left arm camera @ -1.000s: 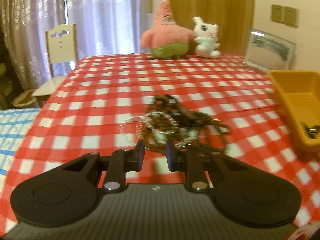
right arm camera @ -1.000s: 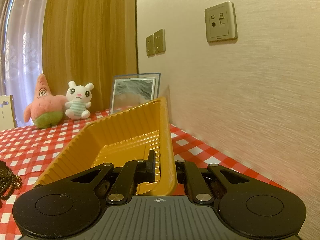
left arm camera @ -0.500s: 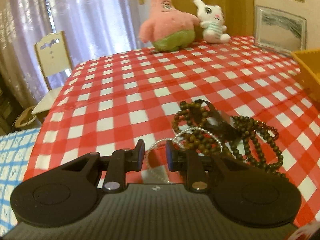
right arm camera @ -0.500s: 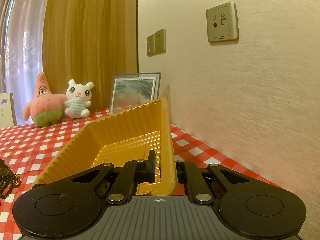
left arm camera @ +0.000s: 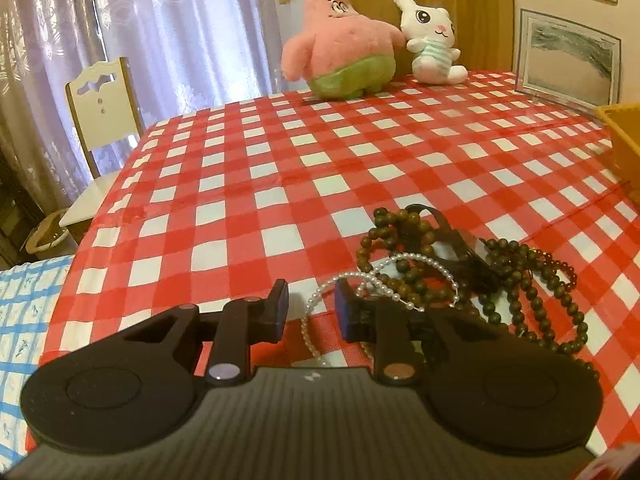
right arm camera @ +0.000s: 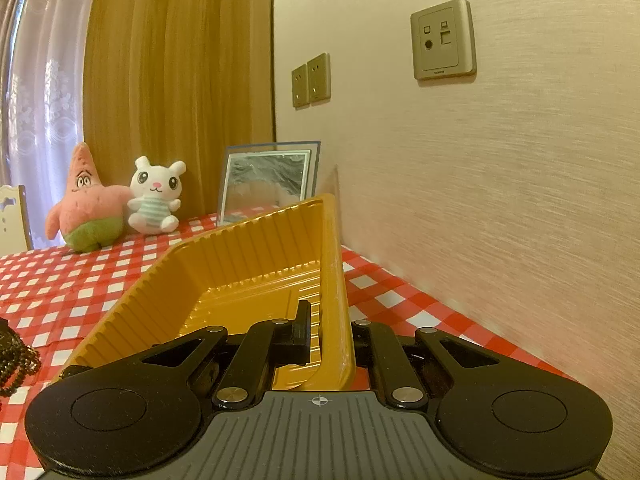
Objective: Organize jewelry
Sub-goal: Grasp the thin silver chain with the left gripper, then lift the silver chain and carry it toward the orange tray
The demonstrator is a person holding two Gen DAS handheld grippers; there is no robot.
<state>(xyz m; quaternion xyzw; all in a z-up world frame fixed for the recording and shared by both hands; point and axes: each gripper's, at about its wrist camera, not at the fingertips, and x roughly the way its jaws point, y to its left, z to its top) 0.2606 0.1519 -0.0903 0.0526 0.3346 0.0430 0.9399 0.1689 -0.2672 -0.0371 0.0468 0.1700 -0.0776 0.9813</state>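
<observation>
A tangle of brown bead strands [left arm camera: 532, 300] with a white pearl strand [left arm camera: 424, 260] lies on the red-checked tablecloth [left arm camera: 304, 160]. My left gripper [left arm camera: 308, 304] is open, low over the cloth, with a loop of the pearl strand lying between its fingers. My right gripper [right arm camera: 330, 330] is shut on the right wall of the yellow ribbed tray [right arm camera: 248, 272]. The tray's corner also shows in the left wrist view [left arm camera: 624, 136]. A bit of the brown beads [right arm camera: 16, 360] shows at the left edge of the right wrist view.
A pink star plush [left arm camera: 340, 48], a white bunny plush [left arm camera: 432, 44] and a framed picture [left arm camera: 568, 64] stand at the table's far side. A white chair [left arm camera: 100, 104] is beyond the left edge. A wall [right arm camera: 500, 160] runs close along the tray's right.
My left gripper has moved down and in toward the jewelry pile; the pearl loop now lies between its open fingers. The right gripper and tray have not moved.
</observation>
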